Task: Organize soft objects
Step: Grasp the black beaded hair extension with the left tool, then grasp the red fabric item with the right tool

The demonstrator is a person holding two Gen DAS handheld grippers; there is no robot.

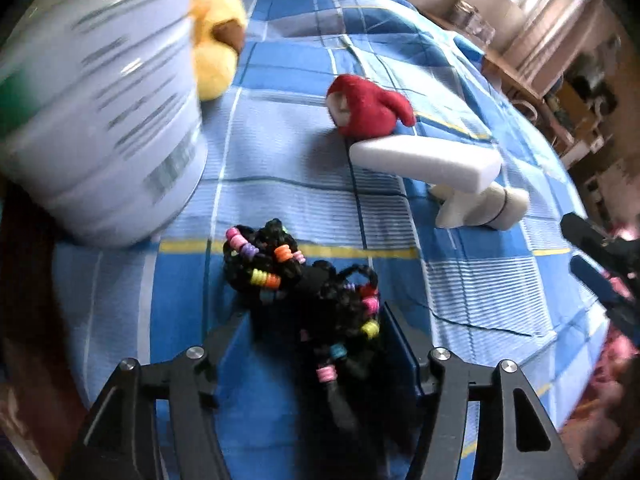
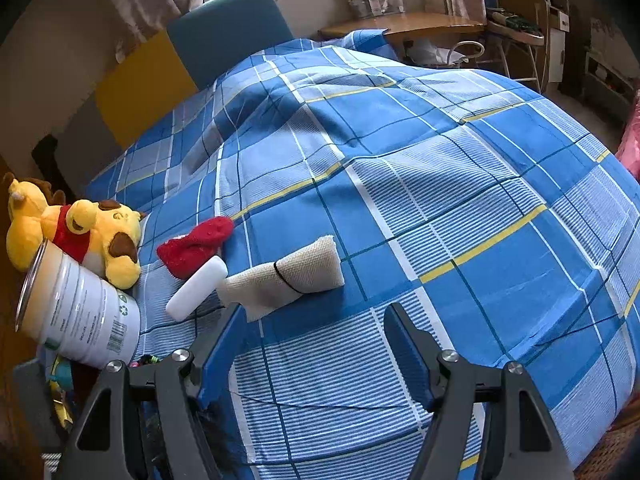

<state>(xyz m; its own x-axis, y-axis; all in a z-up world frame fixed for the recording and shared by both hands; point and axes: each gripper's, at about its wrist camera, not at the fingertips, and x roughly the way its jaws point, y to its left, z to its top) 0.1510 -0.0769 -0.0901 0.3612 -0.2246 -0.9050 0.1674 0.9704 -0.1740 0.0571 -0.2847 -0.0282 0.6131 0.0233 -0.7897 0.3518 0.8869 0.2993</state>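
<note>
Left wrist view first, left to right. Big white can (image 1: 100, 120) sits blurry at the far left on the blue plaid bedspread (image 1: 280, 184), with a yellow plush (image 1: 216, 48) tucked right behind it. Just right of the can and closer to the camera is the black braided thing with coloured beads (image 1: 320, 304), lying on the bedspread and running down between the jaws of the left gripper (image 1: 316, 332). Those jaws are spread; the right one looks to be against the braid, the left one is clear of it, so no pinch that I can see. Further out sits the red sock (image 1: 372, 108), a white foam block (image 1: 428, 160) just in front of it, then a beige cloth roll (image 1: 488, 208) touching the block's near end.

Right wrist view: can (image 2: 80, 312) tipped over at the left edge, plush (image 2: 84, 236) behind it, then red sock (image 2: 196, 244), foam block (image 2: 196, 288), cloth roll (image 2: 292, 276) with a black band around it. The right gripper (image 2: 312, 312) hangs spread wide over bare bedspread, nothing between the fingers, cloth roll just beyond its left tip.
</note>
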